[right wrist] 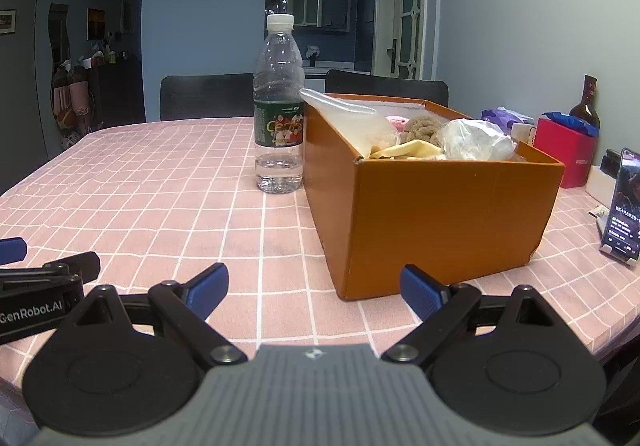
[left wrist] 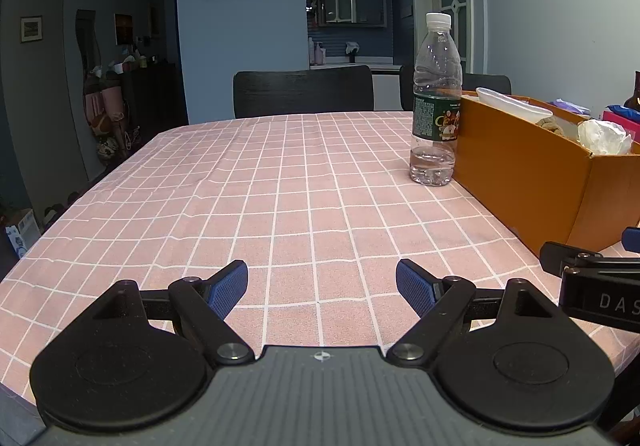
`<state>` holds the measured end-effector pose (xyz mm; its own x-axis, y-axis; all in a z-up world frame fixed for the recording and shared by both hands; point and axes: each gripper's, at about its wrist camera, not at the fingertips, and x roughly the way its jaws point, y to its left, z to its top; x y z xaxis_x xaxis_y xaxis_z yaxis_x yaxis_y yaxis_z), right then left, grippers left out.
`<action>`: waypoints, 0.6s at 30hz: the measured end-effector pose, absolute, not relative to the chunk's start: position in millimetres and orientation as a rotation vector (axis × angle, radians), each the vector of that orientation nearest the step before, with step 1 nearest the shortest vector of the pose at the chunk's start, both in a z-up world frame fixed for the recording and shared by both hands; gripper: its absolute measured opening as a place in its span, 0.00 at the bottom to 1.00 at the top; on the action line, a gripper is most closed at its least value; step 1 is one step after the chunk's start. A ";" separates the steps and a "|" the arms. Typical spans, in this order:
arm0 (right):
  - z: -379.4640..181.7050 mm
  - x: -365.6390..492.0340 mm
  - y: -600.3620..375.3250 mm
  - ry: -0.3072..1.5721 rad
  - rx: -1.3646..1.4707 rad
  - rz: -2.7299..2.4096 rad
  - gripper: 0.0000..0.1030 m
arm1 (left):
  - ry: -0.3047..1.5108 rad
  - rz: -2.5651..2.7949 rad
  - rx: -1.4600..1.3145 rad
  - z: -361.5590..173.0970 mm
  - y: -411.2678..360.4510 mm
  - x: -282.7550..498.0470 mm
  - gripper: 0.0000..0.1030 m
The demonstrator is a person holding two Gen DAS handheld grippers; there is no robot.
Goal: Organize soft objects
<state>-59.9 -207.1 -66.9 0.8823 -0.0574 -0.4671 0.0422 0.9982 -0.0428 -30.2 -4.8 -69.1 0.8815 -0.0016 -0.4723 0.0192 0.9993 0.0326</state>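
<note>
An orange cardboard box (right wrist: 440, 222) stands on the pink checked tablecloth (right wrist: 160, 198) and holds soft things: a clear plastic bag (right wrist: 352, 118), a crumpled white bag (right wrist: 476, 140), a brown fuzzy item (right wrist: 422, 128), a yellow piece (right wrist: 408, 149) and something pink (right wrist: 396, 121). The box also shows in the left wrist view (left wrist: 532, 182). My right gripper (right wrist: 314, 288) is open and empty, low over the table just before the box's near left corner. My left gripper (left wrist: 322, 286) is open and empty over bare cloth, left of the box.
A nearly empty water bottle (right wrist: 279, 106) stands against the box's left side, also in the left wrist view (left wrist: 436, 102). A phone on a stand (right wrist: 622, 206), a red box (right wrist: 564, 150), a dark bottle (right wrist: 585, 102) and a purple pack (right wrist: 504, 116) stand at the right. Black chairs (left wrist: 304, 92) behind.
</note>
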 end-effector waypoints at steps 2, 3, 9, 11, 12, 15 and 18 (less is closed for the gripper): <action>-67.2 -59.4 -206.6 0.490 -0.032 -0.050 0.88 | 0.493 -0.012 0.040 -69.0 -5.1 -30.4 0.95; -67.4 -59.1 -206.6 0.491 -0.032 -0.049 0.88 | 0.493 -0.011 0.040 -68.8 -5.4 -29.6 0.95; -67.3 -58.1 -206.6 0.490 -0.032 -0.046 0.88 | 0.489 -0.008 0.041 -67.8 -4.7 -29.1 0.95; -67.2 -58.0 -206.2 0.487 -0.035 -0.045 0.88 | 0.487 -0.006 0.042 -67.7 -4.2 -29.4 0.95; -67.1 -58.0 -206.0 0.487 -0.036 -0.044 0.88 | 0.487 -0.005 0.042 -67.8 -4.2 -29.6 0.95; -67.3 -57.8 -205.6 0.487 -0.036 -0.042 0.88 | 0.485 -0.003 0.043 -67.2 -3.6 -30.2 0.95; -67.7 -57.6 -205.4 0.487 -0.035 -0.042 0.88 | 0.484 -0.001 0.043 -66.6 -2.7 -30.5 0.95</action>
